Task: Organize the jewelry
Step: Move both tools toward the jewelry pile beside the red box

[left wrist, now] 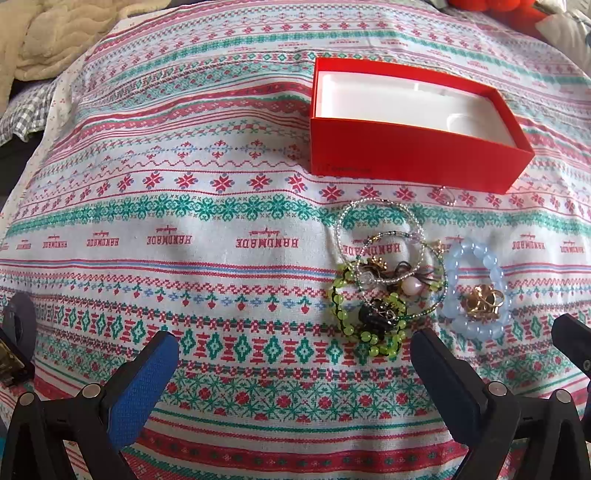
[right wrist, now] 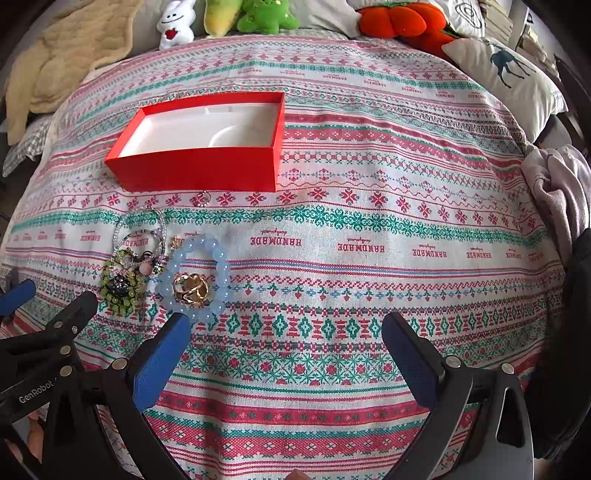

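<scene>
An open red box (left wrist: 413, 155) with a white empty insert sits on the patterned cloth; it also shows in the right wrist view (right wrist: 199, 170). In front of it lies a jewelry pile: a pale blue bead bracelet (left wrist: 495, 273) (right wrist: 221, 266) around gold rings (left wrist: 484, 301) (right wrist: 190, 288), a green bead bracelet (left wrist: 345, 314) (right wrist: 122, 288), thin beaded bangles (left wrist: 376, 221) (right wrist: 142, 229) and a small ring (right wrist: 202, 198) by the box. My left gripper (left wrist: 295, 347) is open and empty, just short of the pile. My right gripper (right wrist: 286, 334) is open and empty, right of the pile.
A patterned tablecloth (right wrist: 369, 240) covers the surface. Plush toys (right wrist: 258, 14), an orange plush (right wrist: 406, 22) and a deer pillow (right wrist: 506, 74) lie at the back. A beige blanket (left wrist: 48, 40) is at the back left, grey fabric (right wrist: 557, 192) at the right.
</scene>
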`<action>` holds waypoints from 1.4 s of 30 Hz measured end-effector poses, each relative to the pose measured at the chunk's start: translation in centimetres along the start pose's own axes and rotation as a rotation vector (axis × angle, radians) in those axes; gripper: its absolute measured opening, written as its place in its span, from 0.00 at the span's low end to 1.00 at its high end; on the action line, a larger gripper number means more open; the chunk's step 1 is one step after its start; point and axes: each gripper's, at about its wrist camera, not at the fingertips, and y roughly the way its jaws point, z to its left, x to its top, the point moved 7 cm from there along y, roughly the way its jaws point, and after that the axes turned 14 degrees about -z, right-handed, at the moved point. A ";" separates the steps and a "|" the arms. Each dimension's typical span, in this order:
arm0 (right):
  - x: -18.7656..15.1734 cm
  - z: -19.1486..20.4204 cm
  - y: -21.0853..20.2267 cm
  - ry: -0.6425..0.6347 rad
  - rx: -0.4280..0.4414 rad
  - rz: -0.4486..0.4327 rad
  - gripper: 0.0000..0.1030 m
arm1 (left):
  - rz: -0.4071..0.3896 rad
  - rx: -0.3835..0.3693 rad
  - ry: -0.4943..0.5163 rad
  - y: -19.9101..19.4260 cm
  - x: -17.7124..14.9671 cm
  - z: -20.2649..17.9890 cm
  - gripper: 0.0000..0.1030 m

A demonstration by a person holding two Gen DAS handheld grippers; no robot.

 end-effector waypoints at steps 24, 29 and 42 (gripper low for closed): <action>0.0 -0.1 0.0 0.001 -0.007 0.000 1.00 | -0.001 0.003 0.004 0.0 0.0 0.4 1.00; -0.1 -0.1 -0.1 0.000 -0.008 0.000 1.00 | 0.003 0.001 0.002 0.1 -0.1 0.7 1.00; 1.1 -0.1 -2.0 -0.048 -0.049 -0.057 1.00 | -0.030 0.020 -0.035 -0.1 0.5 1.5 1.00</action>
